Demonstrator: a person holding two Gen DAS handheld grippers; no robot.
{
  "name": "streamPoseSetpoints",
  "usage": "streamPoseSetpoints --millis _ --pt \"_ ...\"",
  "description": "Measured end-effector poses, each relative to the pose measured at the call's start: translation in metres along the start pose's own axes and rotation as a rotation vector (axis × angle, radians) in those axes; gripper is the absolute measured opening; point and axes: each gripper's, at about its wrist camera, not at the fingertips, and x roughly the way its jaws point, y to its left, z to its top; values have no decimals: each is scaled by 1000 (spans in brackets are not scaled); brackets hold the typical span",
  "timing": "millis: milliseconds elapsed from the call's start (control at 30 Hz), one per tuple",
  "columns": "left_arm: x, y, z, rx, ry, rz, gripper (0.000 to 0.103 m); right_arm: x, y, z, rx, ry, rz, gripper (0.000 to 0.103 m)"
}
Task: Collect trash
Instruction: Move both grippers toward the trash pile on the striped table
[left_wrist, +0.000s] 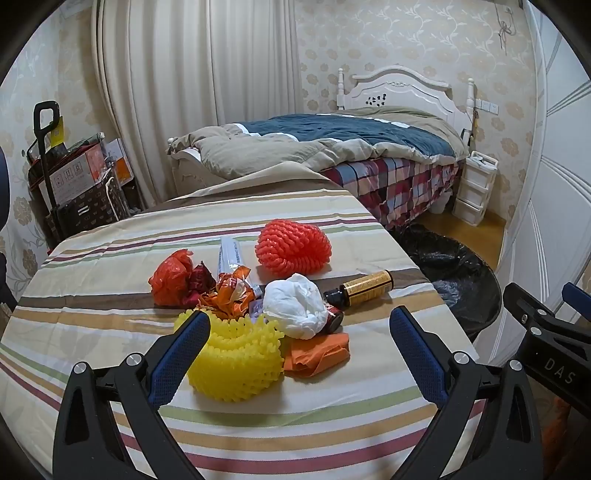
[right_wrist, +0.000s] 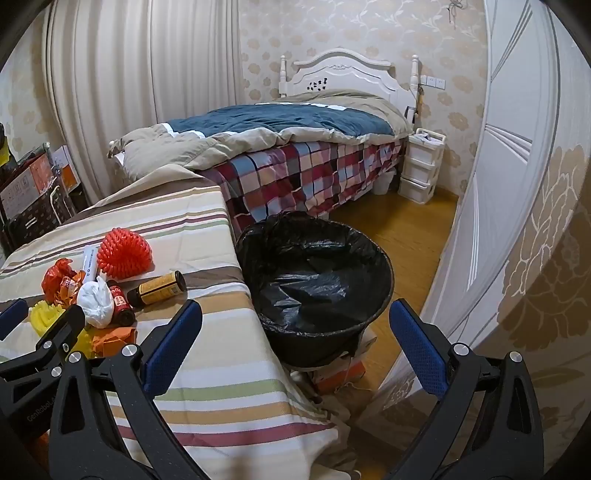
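Hand-held grippers left (left_wrist: 299, 345) & right (right_wrist: 295, 332) both agape; 2 foam nets, 2 bottles, 1 lined bin (right_wrist: 314, 273).

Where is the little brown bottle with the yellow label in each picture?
Left wrist view: the brown bottle lies on its side right of centre, on the striped table, below the red foam net.
Right wrist view: the brown bottle lies left of centre, near the table edge, left of the black bin.
Shared landmark: the red foam net just behind it.

White wad (left_wrist: 295, 306) hides most of small red bottle (left_wrist: 334, 319).
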Motion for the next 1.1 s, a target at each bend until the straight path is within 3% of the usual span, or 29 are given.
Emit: streamPoseSetpoints --millis 1100 --pt "1 0 -8 4 6 -4 97 1 0 -2 -4 19 -3 99"
